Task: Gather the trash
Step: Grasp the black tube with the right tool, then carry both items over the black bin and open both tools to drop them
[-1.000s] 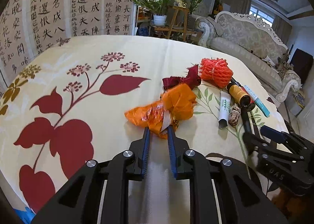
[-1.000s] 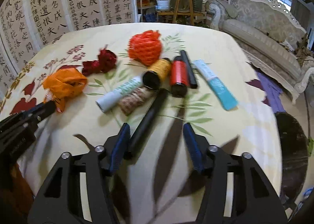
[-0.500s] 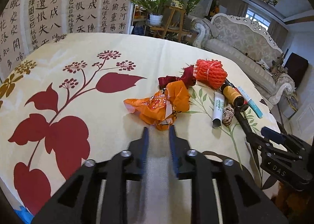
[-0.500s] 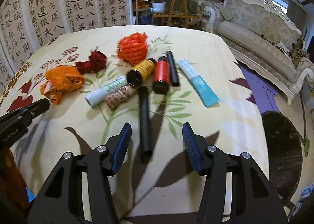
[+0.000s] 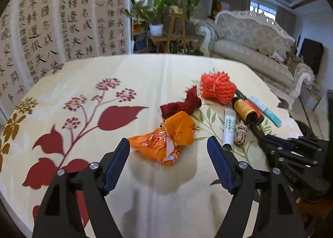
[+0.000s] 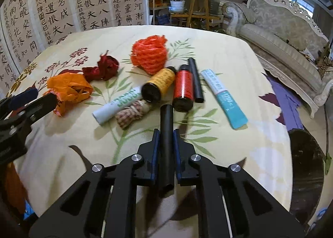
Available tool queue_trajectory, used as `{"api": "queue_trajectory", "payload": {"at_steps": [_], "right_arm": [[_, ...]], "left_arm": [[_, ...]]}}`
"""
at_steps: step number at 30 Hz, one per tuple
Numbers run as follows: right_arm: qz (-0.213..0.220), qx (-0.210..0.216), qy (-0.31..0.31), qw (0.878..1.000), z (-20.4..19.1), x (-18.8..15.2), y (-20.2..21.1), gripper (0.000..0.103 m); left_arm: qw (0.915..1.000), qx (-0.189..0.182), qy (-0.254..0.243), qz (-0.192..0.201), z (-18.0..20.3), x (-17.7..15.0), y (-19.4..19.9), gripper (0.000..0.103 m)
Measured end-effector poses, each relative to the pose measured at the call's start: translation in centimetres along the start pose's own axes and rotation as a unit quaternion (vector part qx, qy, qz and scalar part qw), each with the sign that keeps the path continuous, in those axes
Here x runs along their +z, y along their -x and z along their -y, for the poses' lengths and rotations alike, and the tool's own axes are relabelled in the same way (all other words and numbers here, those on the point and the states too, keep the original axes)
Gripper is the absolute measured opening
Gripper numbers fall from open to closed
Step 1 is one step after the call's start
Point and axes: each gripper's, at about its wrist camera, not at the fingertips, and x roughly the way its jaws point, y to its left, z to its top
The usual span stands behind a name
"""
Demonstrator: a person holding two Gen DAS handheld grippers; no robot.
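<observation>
Trash lies on a floral tablecloth point(image 5: 135, 75). An orange crumpled bag point(image 5: 166, 140) point(image 6: 68, 90) rests just ahead of my left gripper point(image 5: 168, 144); its jaws are opening, wide apart, and the pads do not touch the bag. My right gripper point(image 6: 166, 132) is shut on a black tube point(image 6: 166, 133) that runs between its fingers. Behind lie a dark red cloth point(image 6: 102, 69), an orange net ball point(image 6: 149, 54), a white tube point(image 6: 118, 102), a twine bundle point(image 6: 133, 113), a yellow bottle point(image 6: 160, 83), a red bottle point(image 6: 184, 88), a second black tube point(image 6: 195, 79) and a teal tube point(image 6: 224, 94).
A calligraphy screen point(image 5: 52, 23) stands behind the table on the left. Potted plants on a wooden stand point(image 6: 193, 2) and a pale sofa point(image 6: 281, 29) lie beyond the far edge. A dark round bin point(image 6: 306, 167) sits on the floor to the right.
My left gripper has let go of the orange bag, drawn back and spread wide. My right gripper has closed onto the black tube that lay between its fingers.
</observation>
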Motion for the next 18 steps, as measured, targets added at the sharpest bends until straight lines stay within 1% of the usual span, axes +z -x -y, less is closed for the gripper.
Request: {"api": "queue_trajectory", "payload": {"at_steps": [4,5,6,7,12,18], "right_arm": [[0.002,-0.004,-0.011,1.0,1.3,-0.3,0.2,0.013],[0.002,-0.005,-0.013,1.0,1.5,-0.4,0.2,0.013],[0.003,-0.004,-0.013,1.0,1.6,-0.5,0.2,0.013],[0.003,-0.003,-0.012,1.0,1.6,-0.5,0.2,0.013],[0.005,-0.002,-0.01,1.0,1.8,-0.7,0.3,0.013],[0.005,-0.002,-0.009,1.0,1.7,-0.8,0.3,0.013]], "left_arm": [[0.9996,-0.009,0.002,-0.027,-0.3,0.5,-1.7,0.074],[0.9994,-0.011,0.003,-0.034,-0.4,0.5,-2.1,0.071],[0.999,-0.014,0.004,-0.041,-0.5,0.4,-2.4,0.064],[0.9989,-0.017,0.004,-0.044,-0.5,0.4,-2.6,0.063],[0.9989,-0.016,-0.017,-0.041,0.2,-0.1,-2.6,0.058],[0.9988,-0.011,-0.027,-0.039,0.5,-0.2,-2.5,0.054]]}}
